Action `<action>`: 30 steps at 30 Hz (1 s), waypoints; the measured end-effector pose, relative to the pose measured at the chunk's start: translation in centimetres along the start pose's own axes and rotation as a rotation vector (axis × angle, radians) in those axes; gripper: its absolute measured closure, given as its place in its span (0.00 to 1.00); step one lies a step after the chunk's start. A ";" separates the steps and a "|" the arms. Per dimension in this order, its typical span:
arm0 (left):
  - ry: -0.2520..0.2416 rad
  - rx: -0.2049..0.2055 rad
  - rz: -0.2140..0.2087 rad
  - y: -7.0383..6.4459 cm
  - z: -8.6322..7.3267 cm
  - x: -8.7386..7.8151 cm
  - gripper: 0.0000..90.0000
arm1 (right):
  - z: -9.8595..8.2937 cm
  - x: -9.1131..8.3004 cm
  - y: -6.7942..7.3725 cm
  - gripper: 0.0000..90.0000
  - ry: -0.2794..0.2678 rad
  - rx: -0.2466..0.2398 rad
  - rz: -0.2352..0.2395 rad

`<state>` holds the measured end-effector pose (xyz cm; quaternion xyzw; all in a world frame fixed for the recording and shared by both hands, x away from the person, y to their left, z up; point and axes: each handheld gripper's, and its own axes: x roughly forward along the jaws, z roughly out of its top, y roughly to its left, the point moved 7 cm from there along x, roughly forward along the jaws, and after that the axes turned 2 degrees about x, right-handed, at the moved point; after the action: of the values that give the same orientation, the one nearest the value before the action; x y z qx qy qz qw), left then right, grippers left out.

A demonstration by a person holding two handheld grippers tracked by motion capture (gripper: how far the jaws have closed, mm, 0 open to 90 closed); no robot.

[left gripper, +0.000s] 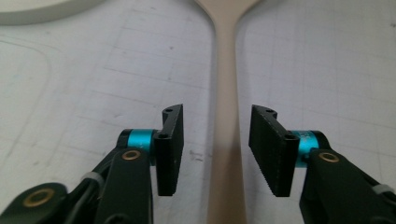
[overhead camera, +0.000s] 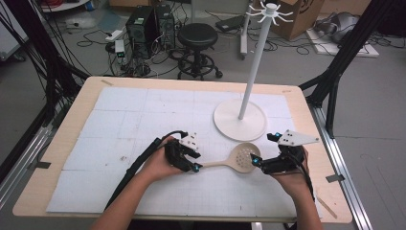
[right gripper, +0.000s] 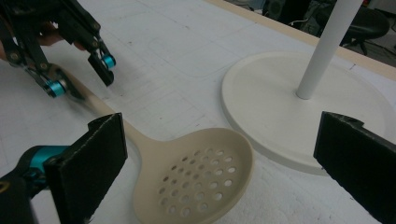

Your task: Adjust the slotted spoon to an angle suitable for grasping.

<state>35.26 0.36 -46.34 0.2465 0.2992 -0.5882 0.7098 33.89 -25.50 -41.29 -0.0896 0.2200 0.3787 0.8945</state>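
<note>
I hold my left gripper (left gripper: 216,151) open astride the handle of the cream plastic slotted spoon (overhead camera: 244,156), lying flat beside the white stand's round base (overhead camera: 239,120), while my right gripper (right gripper: 219,172) waits wide open around its bowl.

Even, bright overhead light falls on my tabletop (overhead camera: 124,110), with only faint, soft shadows and no glare. My right hand-held gripper (right gripper: 219,163) shows its near jaws blurred, and the spoon handle (left gripper: 226,140) softens close to the lens.
</note>
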 end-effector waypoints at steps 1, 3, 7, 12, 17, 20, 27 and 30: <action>-0.012 -0.007 0.009 0.1 -0.1 -0.4 0.58 | 0.0 0.0 0.0 0.02 -0.002 0.001 0.003; -0.033 -0.021 0.015 0.2 -0.4 -1.3 0.55 | 0.0 -0.1 0.1 0.02 -0.001 0.003 0.003; -0.075 -0.063 0.029 0.3 -1.1 -3.2 0.50 | 0.0 -0.2 0.1 0.02 -0.006 0.004 0.004; -0.111 -0.156 -0.020 0.4 -2.1 -5.2 0.44 | -0.1 -0.1 0.2 0.02 -0.002 -0.001 0.005; -0.165 -0.169 0.012 0.7 -2.8 -7.2 0.38 | 0.0 0.1 0.5 0.02 0.003 -0.005 0.018; -0.193 -0.190 0.030 1.0 -3.1 -8.3 0.34 | 0.1 0.3 0.7 0.02 0.001 -0.013 0.024; -0.207 -0.198 0.095 1.6 -4.1 -10.3 0.24 | 0.2 0.5 0.9 0.02 0.014 -0.021 0.033; -0.223 -0.213 0.110 2.1 -4.4 -10.7 0.20 | 0.3 0.5 0.7 0.02 0.007 -0.017 0.028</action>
<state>35.31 11.21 -41.81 0.1192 0.2653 -0.5370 0.7919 33.77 -24.59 -41.27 -0.0953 0.2213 0.3929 0.8875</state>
